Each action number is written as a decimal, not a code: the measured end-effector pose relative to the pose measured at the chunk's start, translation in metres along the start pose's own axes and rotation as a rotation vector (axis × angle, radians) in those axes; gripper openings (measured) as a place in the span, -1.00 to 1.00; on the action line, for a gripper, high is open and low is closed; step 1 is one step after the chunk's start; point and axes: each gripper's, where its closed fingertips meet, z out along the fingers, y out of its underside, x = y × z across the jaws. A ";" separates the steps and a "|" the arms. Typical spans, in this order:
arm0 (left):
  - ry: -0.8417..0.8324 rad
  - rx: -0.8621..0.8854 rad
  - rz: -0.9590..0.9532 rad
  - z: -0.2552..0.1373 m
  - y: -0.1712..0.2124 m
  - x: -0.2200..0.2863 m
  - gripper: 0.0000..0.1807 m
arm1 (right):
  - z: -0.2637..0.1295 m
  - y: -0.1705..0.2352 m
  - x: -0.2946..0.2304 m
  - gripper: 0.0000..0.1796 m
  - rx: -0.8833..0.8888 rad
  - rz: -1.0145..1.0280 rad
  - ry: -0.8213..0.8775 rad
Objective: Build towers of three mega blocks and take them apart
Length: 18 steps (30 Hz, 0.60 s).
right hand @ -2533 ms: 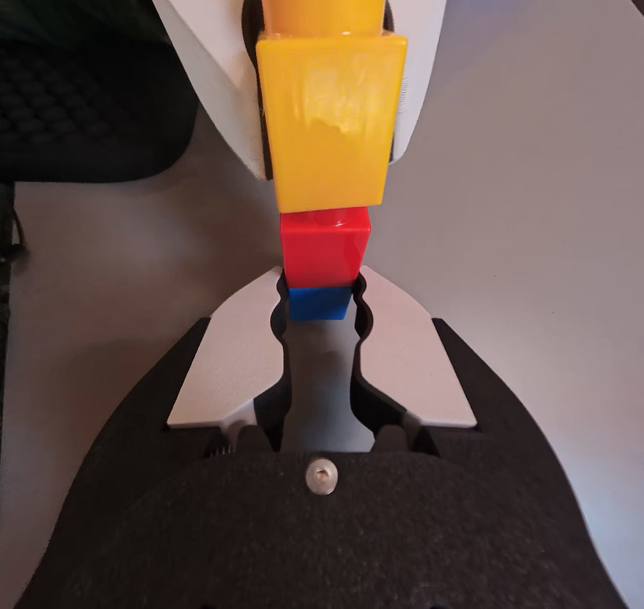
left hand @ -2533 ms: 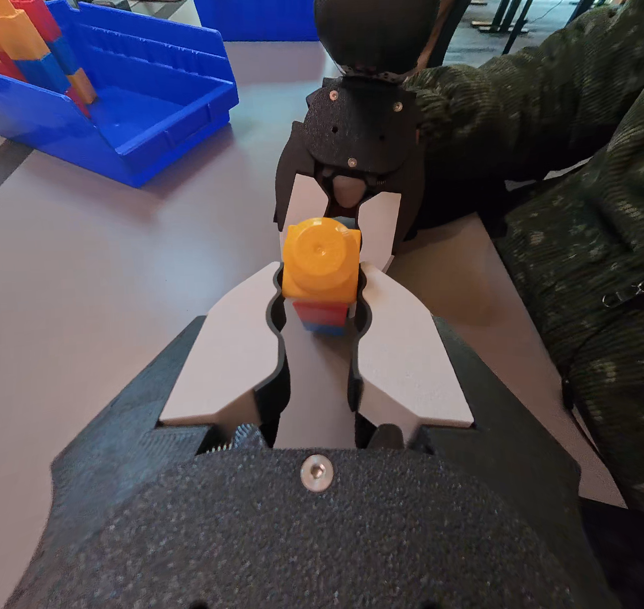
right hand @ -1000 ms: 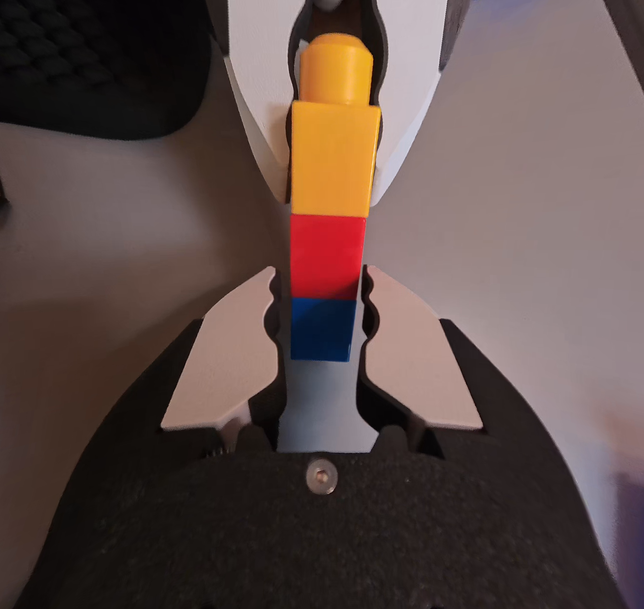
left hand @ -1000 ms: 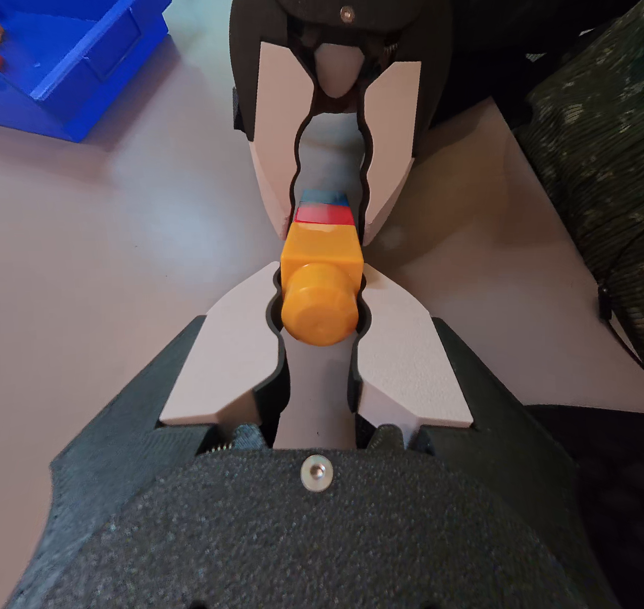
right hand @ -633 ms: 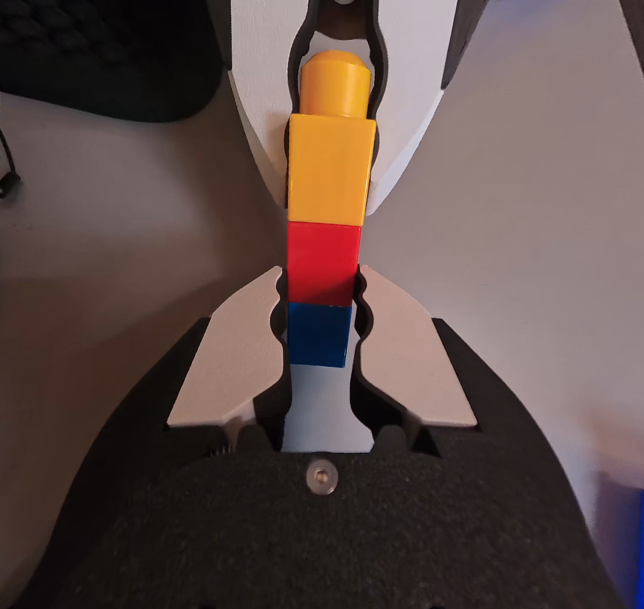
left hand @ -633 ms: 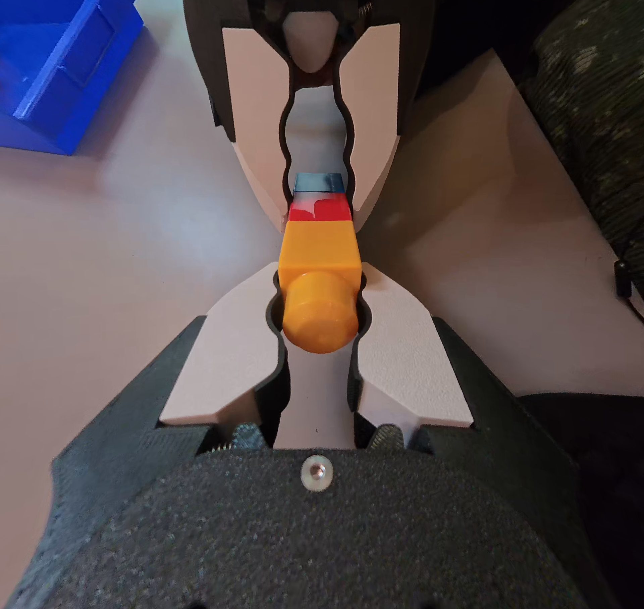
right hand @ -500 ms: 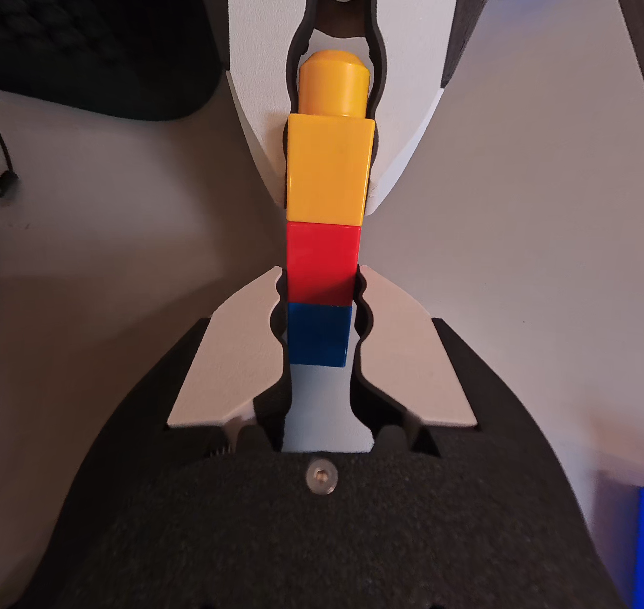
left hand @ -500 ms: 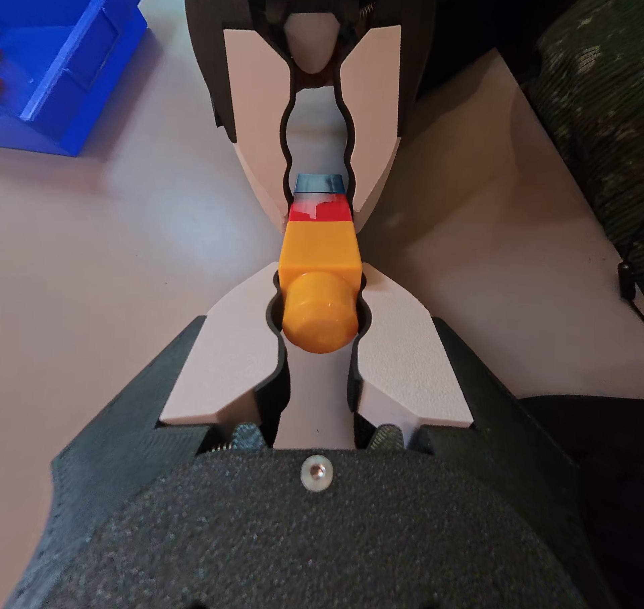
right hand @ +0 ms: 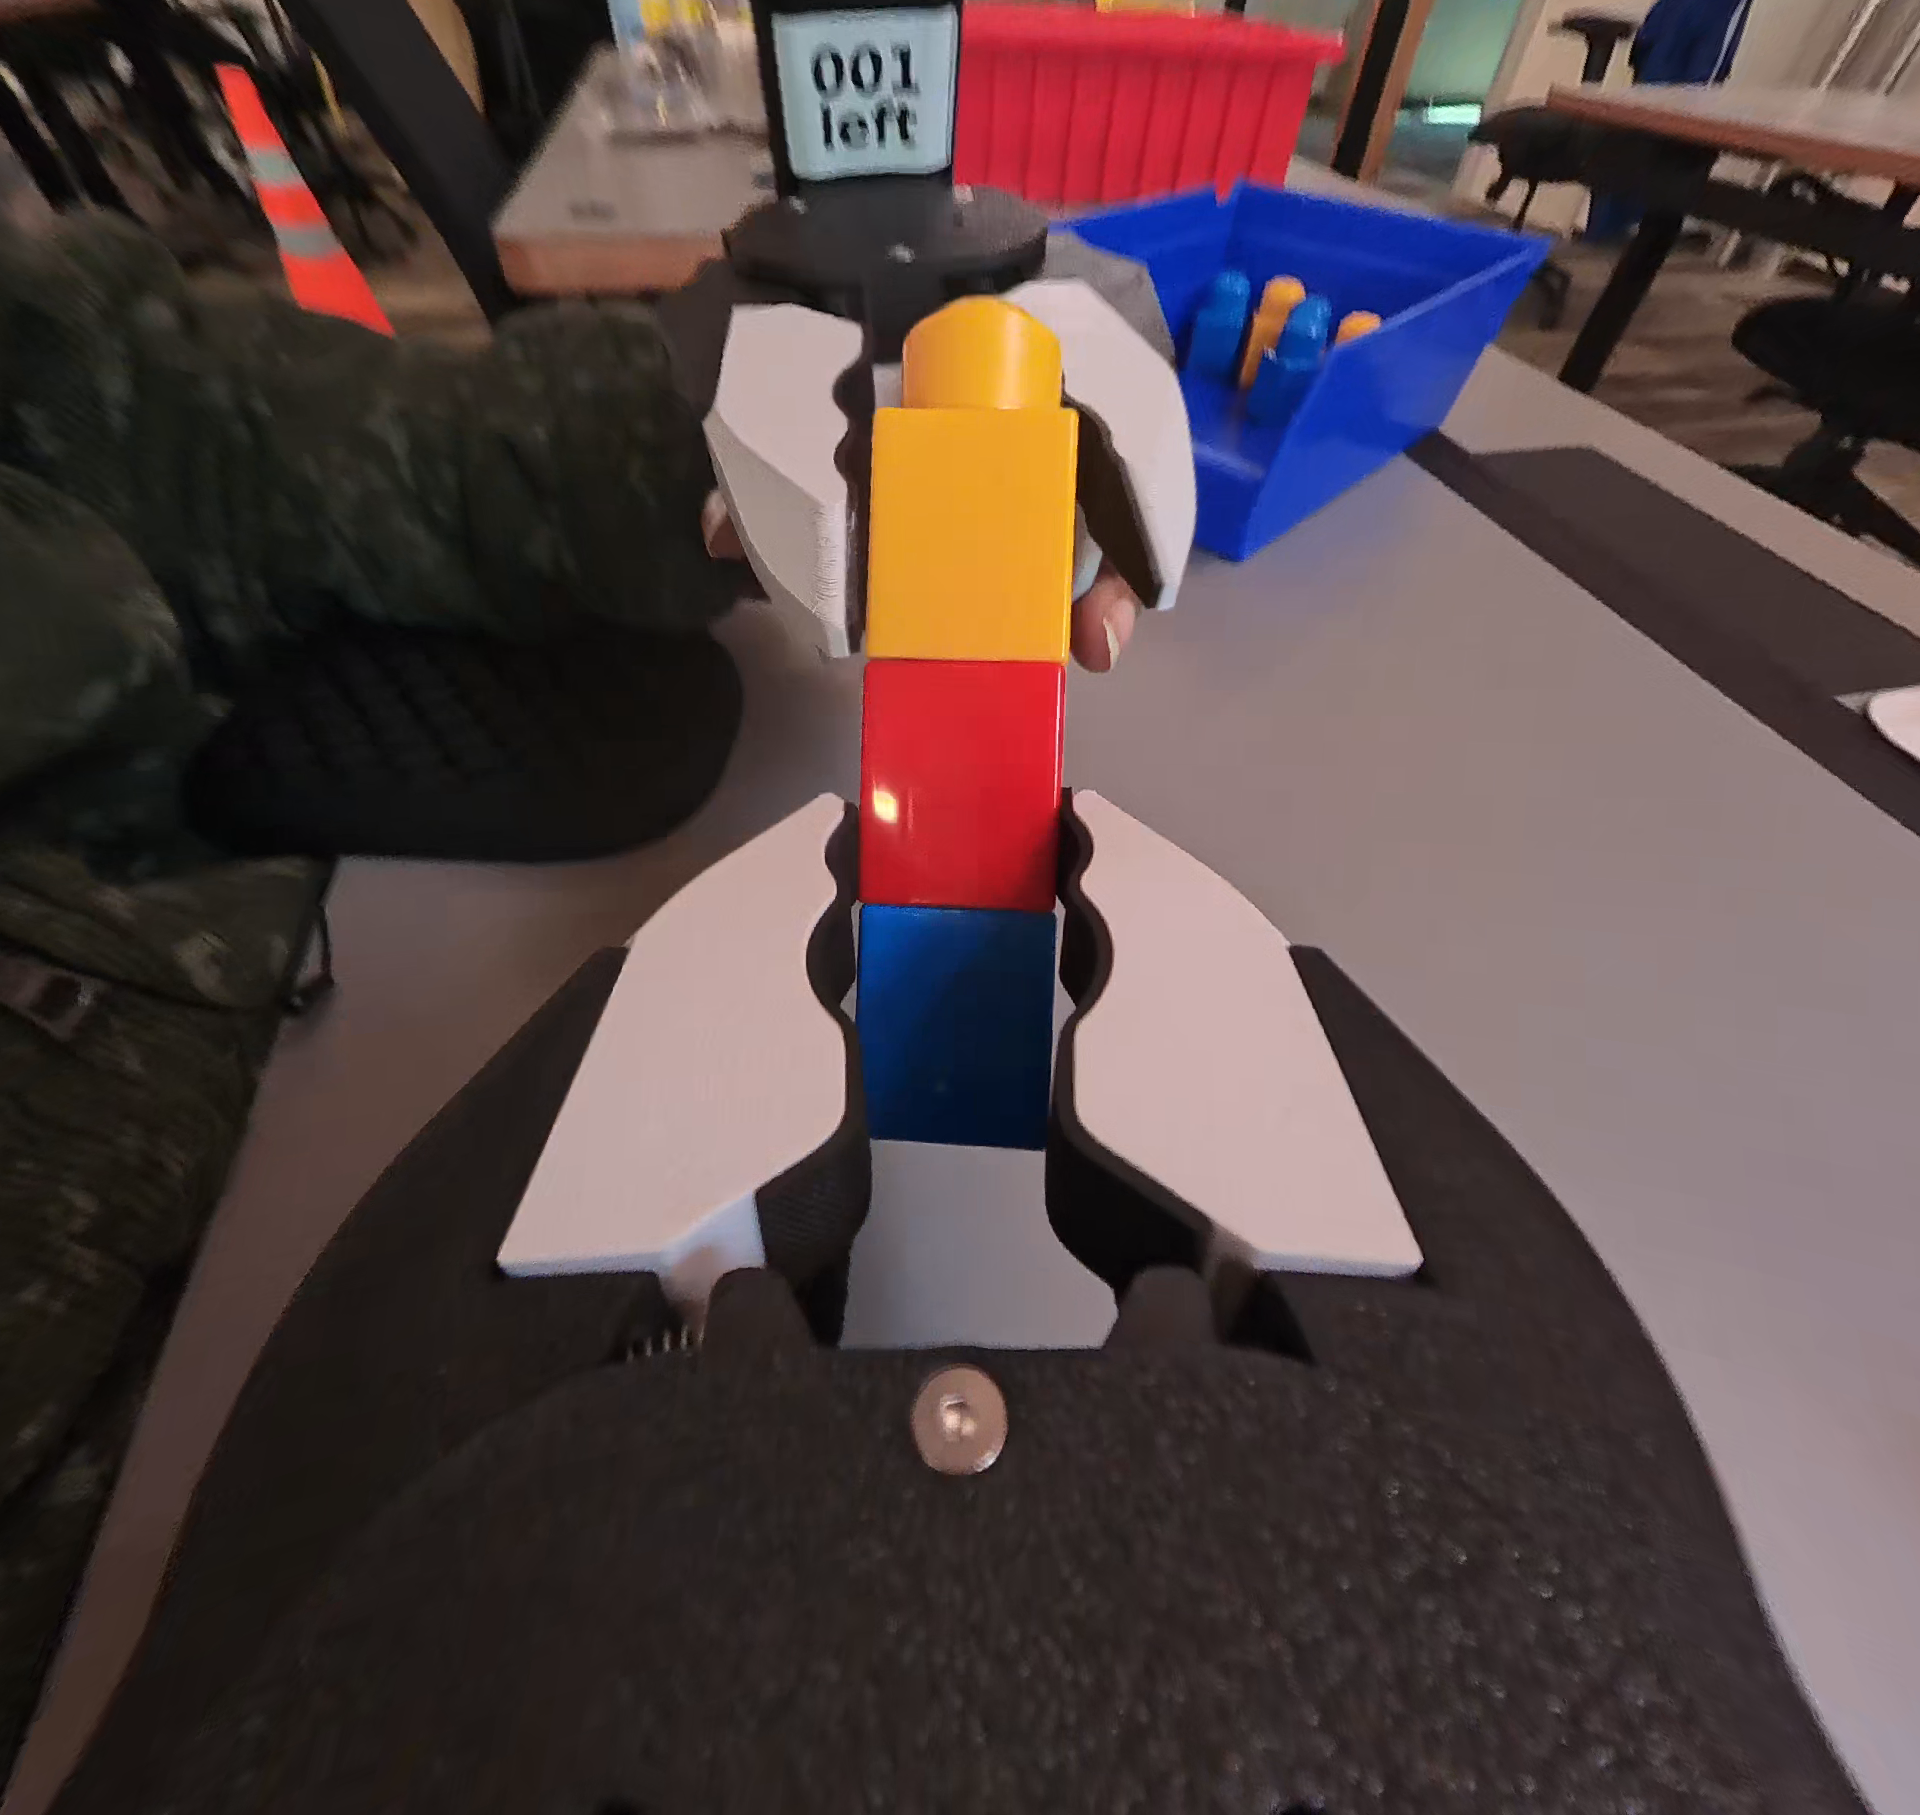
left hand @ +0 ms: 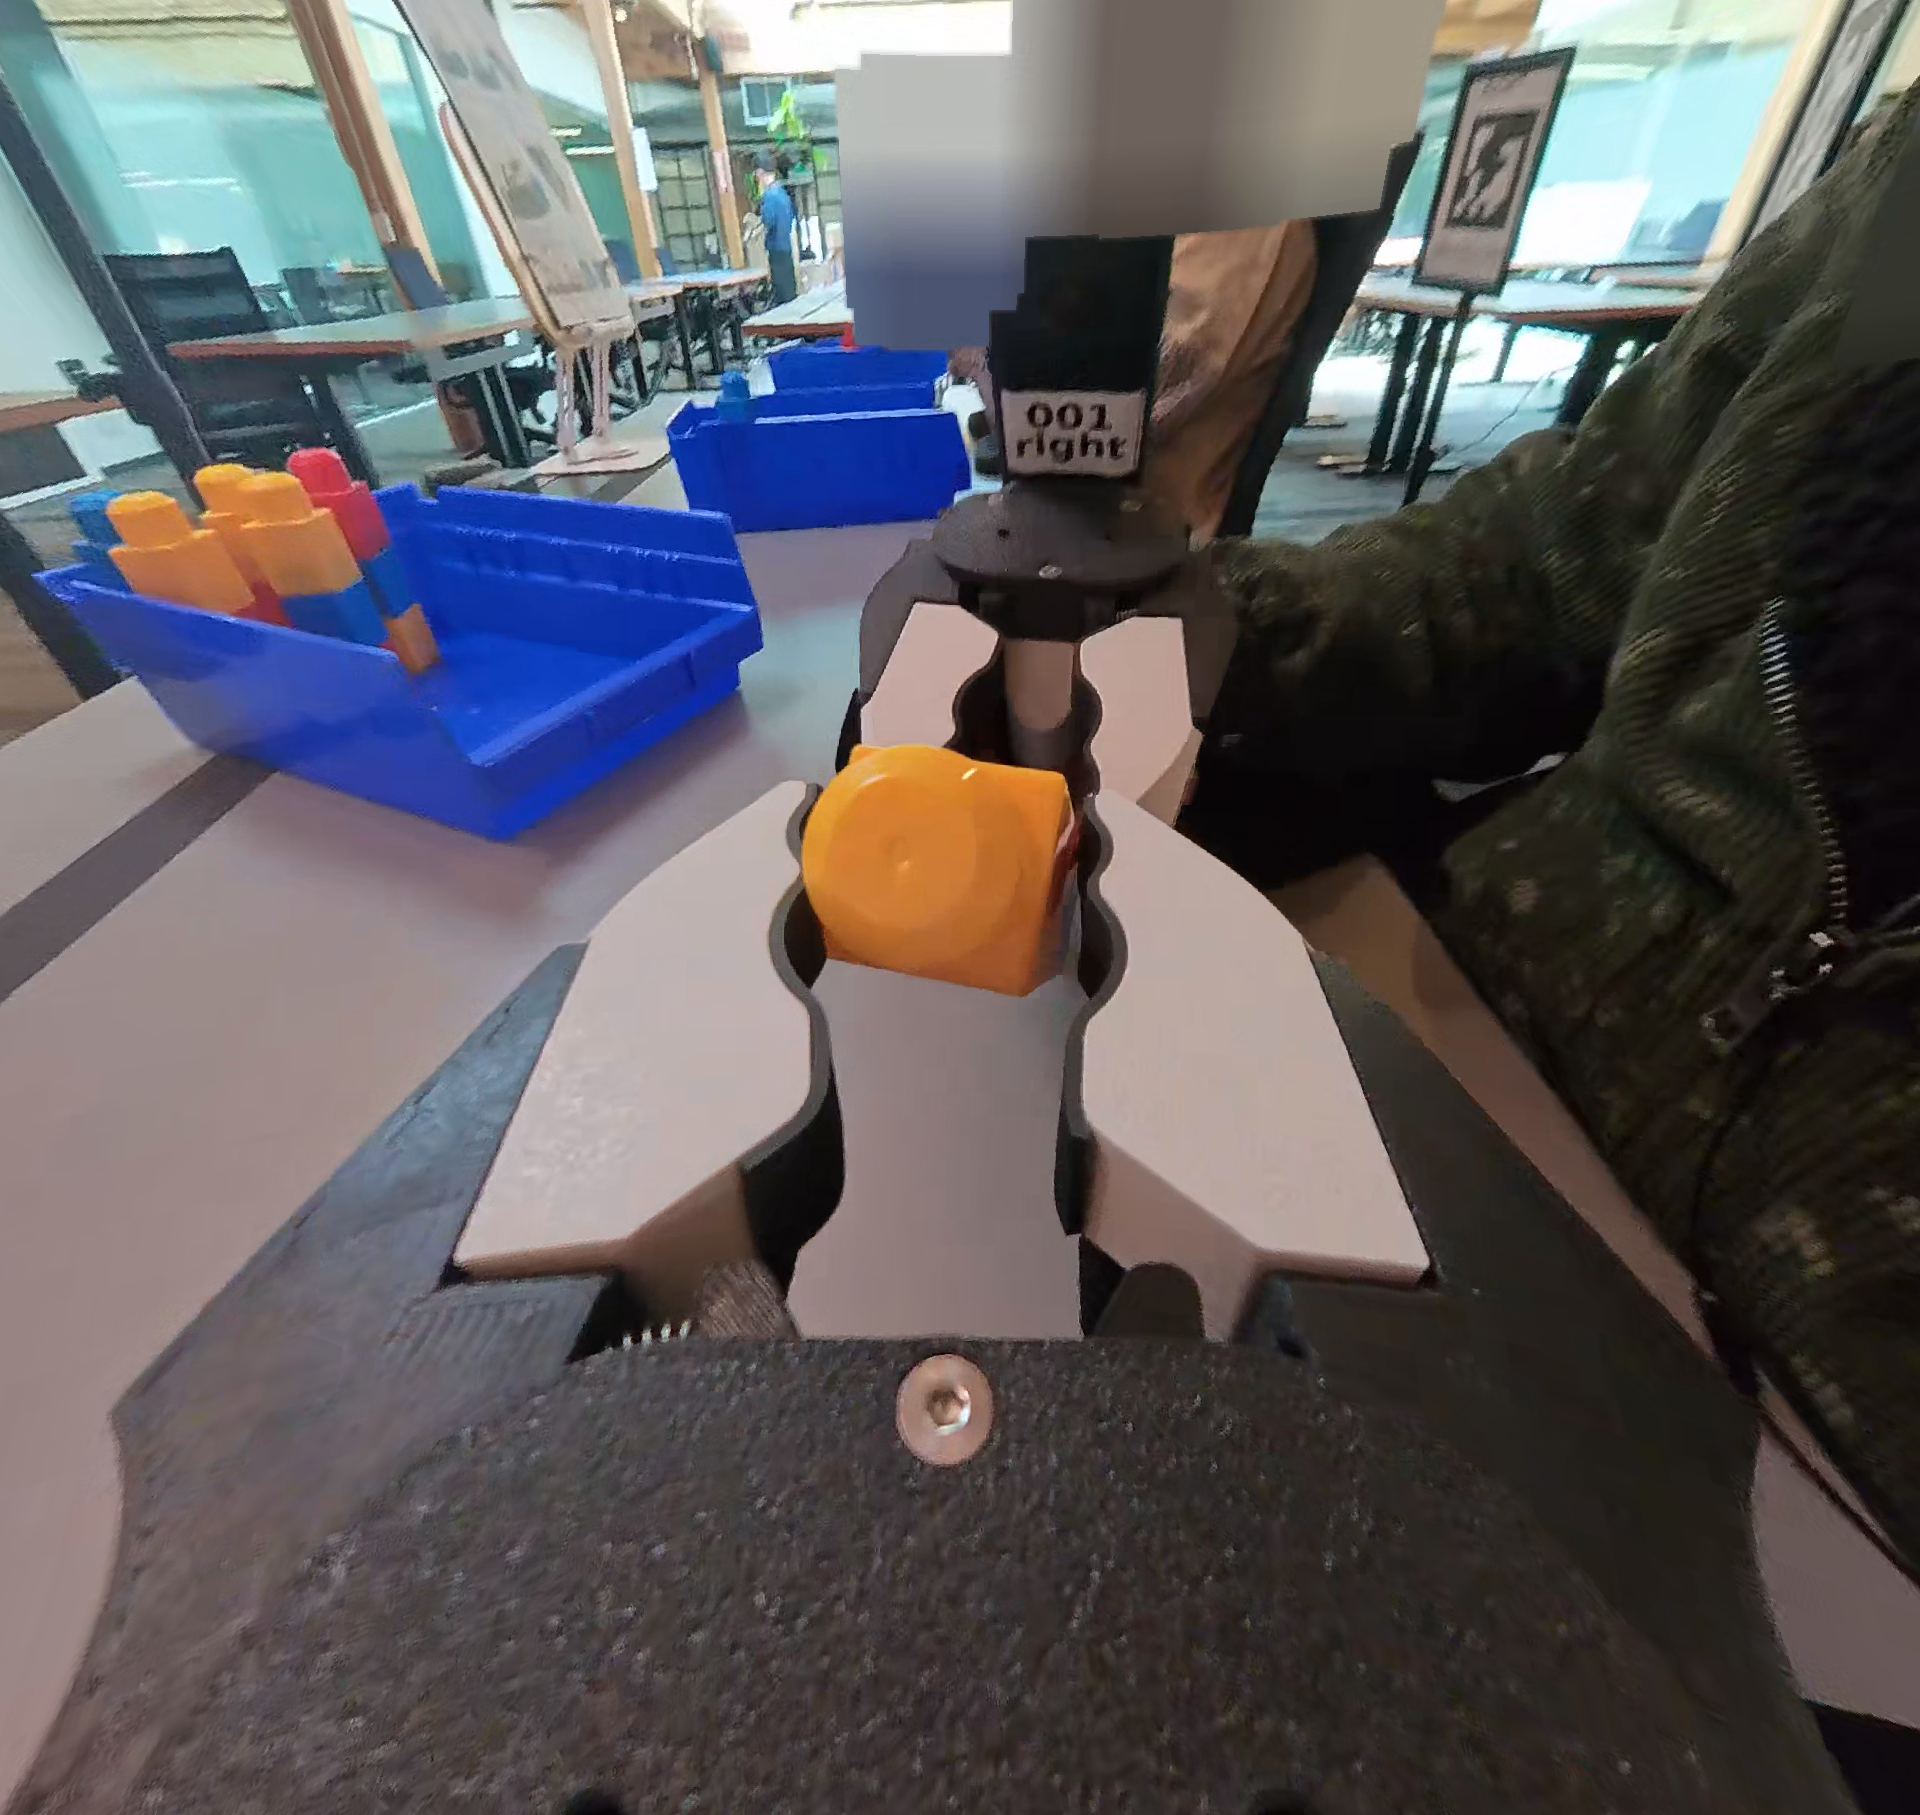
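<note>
I have the tower of three blocks (right hand: 961, 778) held level in the air above the worktop (right hand: 1455, 830), between both claws. My right claw (right hand: 956, 934) is closed on the blue block (right hand: 954, 1027) and the lower part of the red block (right hand: 961, 783); my left claw (left hand: 940, 882) is closed on the yellow block (left hand: 935, 866). A crooked pull could twist a block out of the grip, or split the wrong joint. From the left camera the yellow block hides nearly everything behind it. The blue bin (left hand: 582, 716) holds more blocks.

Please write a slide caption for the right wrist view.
Right gripper and left gripper hold opposite ends of a blue-red-yellow block tower above the grey table.
</note>
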 end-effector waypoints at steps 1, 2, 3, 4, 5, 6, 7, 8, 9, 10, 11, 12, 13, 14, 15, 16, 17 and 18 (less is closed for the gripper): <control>0.006 0.028 -0.015 -0.003 -0.005 0.000 -0.49 | -0.001 -0.006 -0.001 -0.60 0.042 0.013 -0.009; 0.010 0.060 -0.032 -0.006 -0.009 0.000 -0.50 | -0.003 -0.012 -0.001 -0.60 0.075 0.028 -0.017; 0.014 0.086 -0.052 -0.009 -0.012 -0.001 -0.50 | -0.005 -0.018 -0.001 -0.60 0.109 0.040 -0.020; 0.019 0.109 -0.070 -0.011 -0.014 -0.003 -0.50 | -0.009 -0.024 0.000 -0.60 0.155 0.053 -0.024; 0.023 0.122 -0.088 -0.012 -0.013 -0.004 -0.50 | -0.013 -0.030 0.001 -0.60 0.195 0.070 -0.027; 0.030 0.130 -0.106 -0.012 -0.012 -0.005 -0.50 | -0.017 -0.036 0.002 -0.60 0.236 0.083 -0.027; 0.042 0.142 -0.123 -0.011 -0.012 -0.004 -0.50 | -0.020 -0.040 0.003 -0.60 0.264 0.091 -0.028; 0.059 0.156 -0.131 -0.008 -0.014 0.000 -0.50 | -0.020 -0.040 0.003 -0.60 0.265 0.089 -0.029; 0.067 0.150 -0.124 -0.003 -0.014 0.003 -0.50 | -0.018 -0.038 0.003 -0.60 0.252 0.076 -0.023; 0.061 0.127 -0.104 0.002 -0.012 0.005 -0.51 | -0.015 -0.035 0.001 -0.60 0.232 0.057 -0.022; 0.057 0.096 -0.078 0.007 -0.009 0.008 -0.58 | -0.010 -0.032 -0.003 -0.60 0.212 0.045 -0.031; 0.070 0.086 -0.067 0.009 -0.009 0.012 -0.59 | -0.005 -0.028 -0.006 -0.60 0.192 0.038 -0.043; 0.063 0.069 -0.067 0.009 -0.009 0.012 -0.59 | 0.000 -0.023 -0.008 -0.59 0.166 0.039 -0.046; 0.052 0.026 -0.061 0.010 -0.006 0.011 -0.59 | 0.004 -0.017 -0.008 -0.59 0.128 0.039 -0.037; 0.044 -0.023 -0.054 0.010 -0.001 0.010 -0.59 | 0.009 -0.010 -0.007 -0.59 0.079 0.031 -0.030; 0.029 -0.075 -0.045 0.010 0.005 0.009 -0.59 | 0.012 -0.003 -0.007 -0.59 0.025 0.017 -0.021; 0.003 -0.119 -0.035 0.009 0.009 0.006 -0.59 | 0.014 0.004 -0.005 -0.57 -0.027 0.004 -0.011; -0.035 -0.171 -0.018 0.007 0.013 0.002 -0.59 | 0.013 0.008 -0.004 -0.51 -0.061 -0.008 -0.004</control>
